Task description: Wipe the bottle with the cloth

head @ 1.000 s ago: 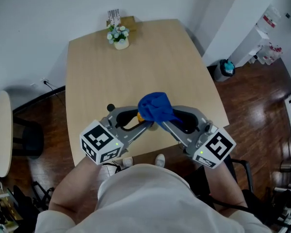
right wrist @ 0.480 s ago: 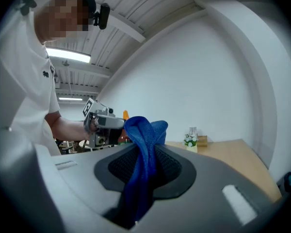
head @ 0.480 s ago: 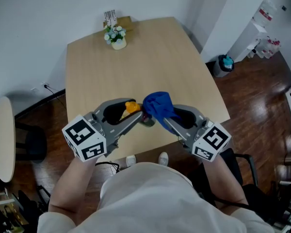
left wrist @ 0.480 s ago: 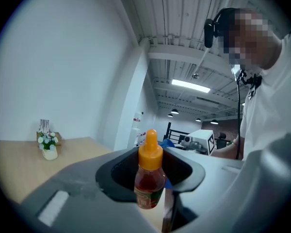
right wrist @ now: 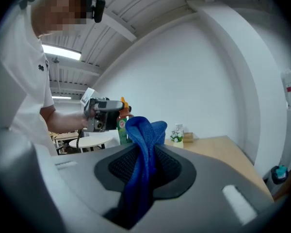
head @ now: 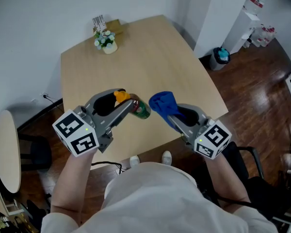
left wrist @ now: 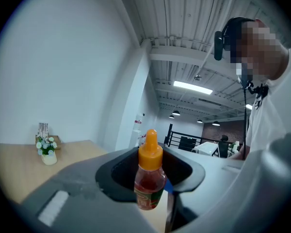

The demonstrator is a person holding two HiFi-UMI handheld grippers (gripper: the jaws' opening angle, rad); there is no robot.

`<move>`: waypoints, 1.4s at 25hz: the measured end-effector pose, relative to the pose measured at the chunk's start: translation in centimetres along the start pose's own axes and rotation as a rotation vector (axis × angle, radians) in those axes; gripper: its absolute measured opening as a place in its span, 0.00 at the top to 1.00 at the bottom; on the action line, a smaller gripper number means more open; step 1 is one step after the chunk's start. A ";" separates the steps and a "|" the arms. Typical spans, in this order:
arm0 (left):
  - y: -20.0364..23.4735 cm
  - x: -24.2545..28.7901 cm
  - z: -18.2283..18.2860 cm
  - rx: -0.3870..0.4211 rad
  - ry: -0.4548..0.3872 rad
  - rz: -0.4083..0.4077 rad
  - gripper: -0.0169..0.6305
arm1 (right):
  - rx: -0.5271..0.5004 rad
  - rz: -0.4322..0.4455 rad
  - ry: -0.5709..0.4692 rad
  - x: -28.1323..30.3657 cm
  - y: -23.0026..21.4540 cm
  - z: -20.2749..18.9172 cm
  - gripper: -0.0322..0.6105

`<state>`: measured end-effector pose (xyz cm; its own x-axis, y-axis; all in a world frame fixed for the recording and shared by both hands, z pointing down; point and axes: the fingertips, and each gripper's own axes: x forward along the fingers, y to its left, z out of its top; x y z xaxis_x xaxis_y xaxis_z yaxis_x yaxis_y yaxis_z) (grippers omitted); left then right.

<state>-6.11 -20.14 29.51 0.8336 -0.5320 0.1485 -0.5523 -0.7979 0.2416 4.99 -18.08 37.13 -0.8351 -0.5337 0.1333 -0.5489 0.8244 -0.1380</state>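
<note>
My left claw (head: 129, 106) pinched the sauce bottle (left wrist: 149, 178) by its body, its green-and-red label too blurred to read. My right claw (head: 170, 115) was clamped on the blue cloth (head: 162, 102), near the bottle but apart from it, over the table (head: 150, 57).

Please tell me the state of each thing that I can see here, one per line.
left tool: shut on the bottle.
right tool: shut on the cloth.
bottle: capped, held tilted above the table.
cloth: bunched up, pinched between the jaws.
flower pot: upright at the table's far edge.
</note>
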 end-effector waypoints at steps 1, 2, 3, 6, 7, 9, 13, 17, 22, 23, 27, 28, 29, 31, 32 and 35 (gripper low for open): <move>0.1 0.3 -0.1 -0.003 0.007 0.002 0.73 | -0.020 0.004 -0.024 -0.3 0.4 1.2 0.80; 0.1 0.6 -0.3 -0.008 0.013 0.004 0.73 | -0.044 0.014 -0.048 -0.4 1.0 2.5 0.80; 0.2 0.9 -0.5 -0.014 0.019 0.006 0.73 | -0.069 0.030 -0.071 -0.5 1.7 3.9 0.80; 0.6 1.6 -0.7 -0.035 0.025 0.013 0.73 | -0.140 0.095 -0.136 -0.1 4.1 7.3 0.80; 0.6 1.8 -0.6 -0.042 0.023 0.014 0.73 | -0.158 0.116 -0.154 0.1 4.7 8.0 0.80; 0.6 2.1 -0.4 -0.054 0.019 0.017 0.73 | -0.178 0.136 -0.163 0.5 5.2 8.3 0.80; 0.4 2.1 0.3 -0.056 0.006 0.025 0.73 | -0.167 0.124 -0.124 0.4 4.4 6.1 0.80; 0.3 1.9 1.1 -0.040 -0.002 0.039 0.73 | -0.156 0.110 -0.074 0.0 3.3 3.4 0.80; 0.4 2.1 2.1 -0.027 -0.008 0.049 0.73 | -0.123 0.077 0.010 -0.5 1.5 -0.6 0.80; 0.4 2.1 2.1 -0.025 -0.008 0.052 0.73 | -0.118 0.069 0.023 -0.7 1.1 -1.5 0.80; 0.3 2.5 2.2 -0.034 -0.011 0.068 0.73 | -0.115 0.035 0.064 -1.7 0.1 -3.7 0.80; 0.4 2.7 2.3 -0.038 -0.012 0.073 0.73 | -0.124 0.031 0.062 -1.9 0.1 -3.6 0.80; 0.6 2.8 2.3 -0.042 -0.012 0.079 0.73 | -0.141 0.032 0.047 -2.1 0.3 -3.0 0.80; 0.8 2.9 2.3 -0.044 -0.009 0.089 0.73 | -0.204 0.050 -0.015 -2.3 1.6 -0.8 0.80; 0.9 3.0 2.3 -0.044 -0.007 0.092 0.73 | -0.236 0.062 -0.046 -2.1 2.4 0.4 0.80; 1.0 3.3 2.2 -0.050 0.001 0.092 0.73 | -0.298 0.104 -0.057 -1.0 5.0 2.7 0.80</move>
<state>-3.97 -23.34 28.11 0.7797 -0.6019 0.1727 -0.6249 -0.7309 0.2742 3.00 -13.92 33.64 -0.8916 -0.4462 0.0775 -0.4325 0.8896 0.1467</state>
